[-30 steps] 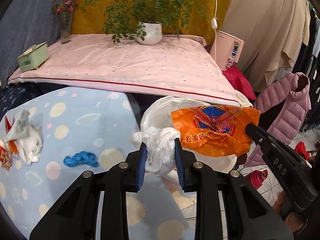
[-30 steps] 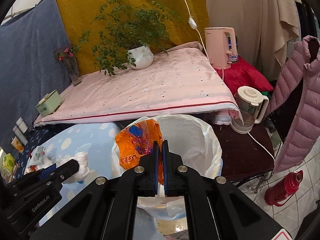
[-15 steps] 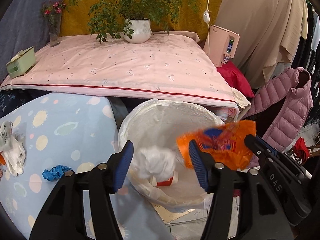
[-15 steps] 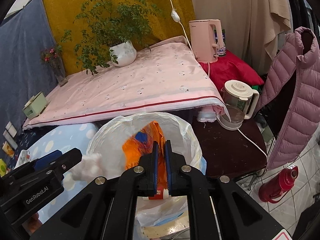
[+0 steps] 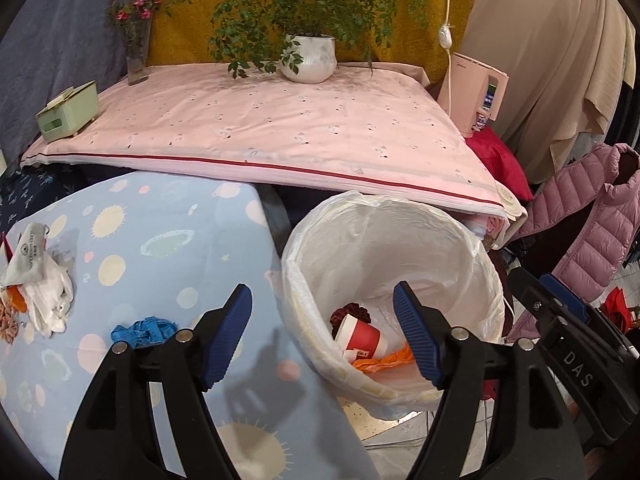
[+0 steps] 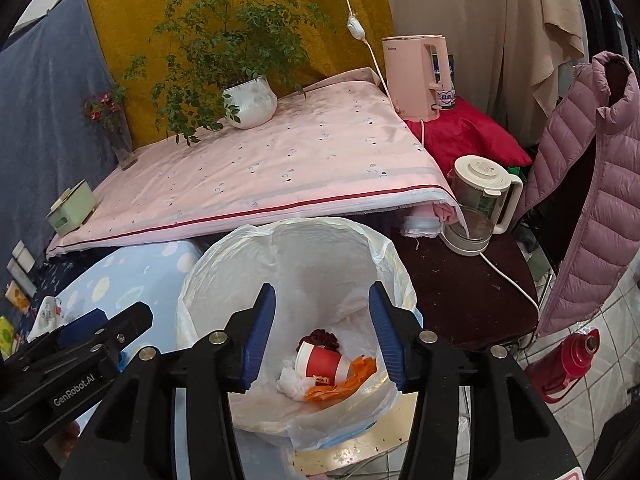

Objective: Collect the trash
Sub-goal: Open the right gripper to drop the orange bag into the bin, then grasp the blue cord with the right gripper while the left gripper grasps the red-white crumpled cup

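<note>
A bin lined with a white bag stands beside the blue spotted table. Inside lie a red paper cup, an orange plastic bag and a white wad. My left gripper is open and empty over the bin's near rim. My right gripper is open and empty above the bin. On the table lie a blue scrap and a pile of white wrappers at the left edge.
A pink-covered bed with a potted plant, a vase and a green tissue box is behind. A dark side table holds a kettle. A red flask stands on the tiled floor.
Both grippers opened over the bin. The white wad left my left gripper and the orange bag left my right one; both now lie in the bin.
</note>
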A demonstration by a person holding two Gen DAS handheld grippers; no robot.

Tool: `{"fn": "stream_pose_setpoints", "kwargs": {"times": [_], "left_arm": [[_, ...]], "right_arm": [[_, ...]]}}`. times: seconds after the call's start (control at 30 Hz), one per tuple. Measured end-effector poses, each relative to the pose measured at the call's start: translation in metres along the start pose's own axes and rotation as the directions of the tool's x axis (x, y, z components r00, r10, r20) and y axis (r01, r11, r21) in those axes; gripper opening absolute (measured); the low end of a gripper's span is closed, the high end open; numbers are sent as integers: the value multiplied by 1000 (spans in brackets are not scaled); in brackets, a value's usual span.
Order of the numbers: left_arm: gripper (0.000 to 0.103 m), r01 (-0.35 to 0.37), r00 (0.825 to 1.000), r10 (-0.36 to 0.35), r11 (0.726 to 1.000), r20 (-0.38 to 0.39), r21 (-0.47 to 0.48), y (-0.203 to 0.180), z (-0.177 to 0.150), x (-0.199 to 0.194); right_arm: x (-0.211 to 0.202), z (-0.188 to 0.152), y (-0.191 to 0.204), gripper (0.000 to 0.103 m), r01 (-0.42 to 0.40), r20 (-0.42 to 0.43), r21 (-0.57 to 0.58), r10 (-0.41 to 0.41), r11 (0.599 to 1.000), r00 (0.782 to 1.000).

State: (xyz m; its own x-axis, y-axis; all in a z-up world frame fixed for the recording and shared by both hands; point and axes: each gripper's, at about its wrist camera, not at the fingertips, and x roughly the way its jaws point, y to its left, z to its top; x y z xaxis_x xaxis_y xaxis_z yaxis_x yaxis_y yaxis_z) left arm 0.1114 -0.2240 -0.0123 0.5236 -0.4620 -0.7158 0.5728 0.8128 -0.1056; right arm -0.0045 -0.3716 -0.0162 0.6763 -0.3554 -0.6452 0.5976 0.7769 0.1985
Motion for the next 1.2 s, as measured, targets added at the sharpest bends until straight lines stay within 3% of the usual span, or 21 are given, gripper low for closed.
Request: {"fn": "stream_pose_setpoints", "kwargs": {"times": [0.4,0.83,1.2], "left_arm": [[80,-51,999,52,996,14,-76,38,-13,-17],[81,-98,995,101,983,14,-157,89,-30,-34],[89,-197,980,198,951,-21,-240,152,-58,-42]], "right_arm": [[-7,-12,44,57,-65,-22,-62,63,996,998],[-6,-31,95,58,-122,-73,-129,114,984,991],[3,-53,142,59,-184,-141,-185,159,965,977]]}}
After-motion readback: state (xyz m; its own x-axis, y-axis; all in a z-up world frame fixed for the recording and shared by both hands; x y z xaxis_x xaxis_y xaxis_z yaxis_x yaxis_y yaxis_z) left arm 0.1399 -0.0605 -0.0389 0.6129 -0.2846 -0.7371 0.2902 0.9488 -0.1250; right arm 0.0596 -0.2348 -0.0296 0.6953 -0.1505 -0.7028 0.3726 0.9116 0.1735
